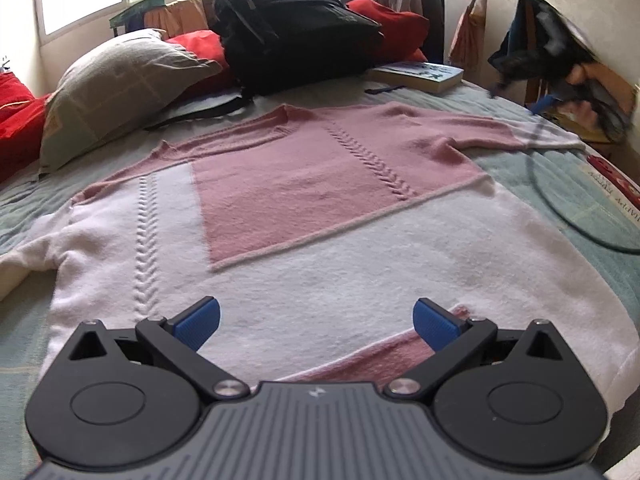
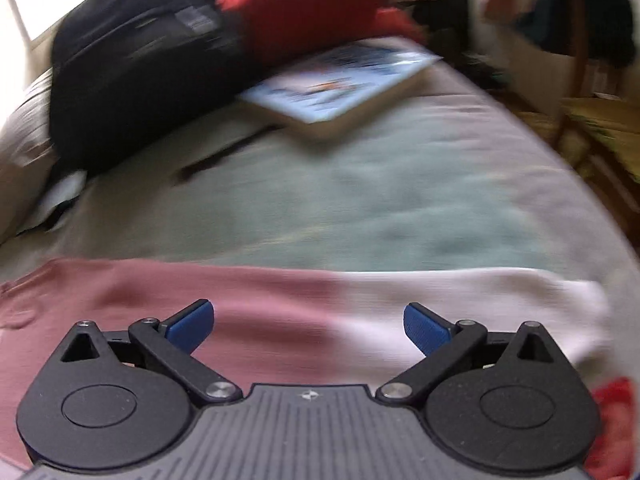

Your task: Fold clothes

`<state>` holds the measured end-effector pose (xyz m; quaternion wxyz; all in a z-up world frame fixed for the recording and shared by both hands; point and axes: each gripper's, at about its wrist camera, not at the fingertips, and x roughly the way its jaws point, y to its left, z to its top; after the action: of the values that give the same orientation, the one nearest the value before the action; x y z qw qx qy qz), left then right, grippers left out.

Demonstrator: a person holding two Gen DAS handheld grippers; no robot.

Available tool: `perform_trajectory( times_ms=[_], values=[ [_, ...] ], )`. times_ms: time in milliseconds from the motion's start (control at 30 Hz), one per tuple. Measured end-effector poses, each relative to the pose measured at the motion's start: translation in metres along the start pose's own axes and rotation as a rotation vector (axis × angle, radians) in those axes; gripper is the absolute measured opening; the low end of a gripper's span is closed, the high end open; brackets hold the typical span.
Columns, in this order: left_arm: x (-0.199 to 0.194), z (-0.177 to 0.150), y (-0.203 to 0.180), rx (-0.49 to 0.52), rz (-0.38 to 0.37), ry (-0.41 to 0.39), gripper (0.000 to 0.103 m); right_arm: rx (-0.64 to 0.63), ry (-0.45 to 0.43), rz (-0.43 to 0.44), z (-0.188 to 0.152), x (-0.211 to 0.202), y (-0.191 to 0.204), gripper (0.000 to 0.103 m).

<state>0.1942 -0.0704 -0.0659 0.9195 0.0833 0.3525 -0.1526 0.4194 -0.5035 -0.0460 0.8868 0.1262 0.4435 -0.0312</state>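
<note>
Sweater [image 1: 320, 216], pink and white in blocks with raised cable stitching, is spread flat on the bed [image 1: 560, 184], its body directly ahead of and below the left tool [image 1: 318, 322]. Its long axis, hem to neckline, runs away from that tool, with the hem nearest and the neck farthest. One sleeve is stretched out to the left tool's right, the other to its left. The left tool is held wide apart, blue pads [image 1: 200, 322] clear of the knit, with nothing gripped.

The right tool [image 2: 308, 326] is likewise spread wide and empty. It is positioned over the far sleeve [image 2: 360, 300], which lies crosswise just ahead of its pads, pink to the left and white toward the cuff on the right. That view is smeared by motion, so contact with the fabric cannot be settled; probably there is none.

The sleeve is judged the likely next grasp, the right tool being nearer it. A backpack [image 1: 288, 28] and book [image 1: 416, 74] lie beyond the neckline.
</note>
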Motion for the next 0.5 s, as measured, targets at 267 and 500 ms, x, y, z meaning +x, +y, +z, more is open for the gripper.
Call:
perform_trajectory(
  times_ms=[267,500],
  values=[
    [-0.007,-0.006,0.033,-0.058,0.004,-0.024,0.102,-0.082,0.097,-0.078,0.005,0.068,0.116,0.103],
    [-0.008,-0.016,0.061,-0.113,0.017,-0.024,0.102,-0.053,0.077,-0.138,0.015,0.106,0.120,0.103]
  ],
)
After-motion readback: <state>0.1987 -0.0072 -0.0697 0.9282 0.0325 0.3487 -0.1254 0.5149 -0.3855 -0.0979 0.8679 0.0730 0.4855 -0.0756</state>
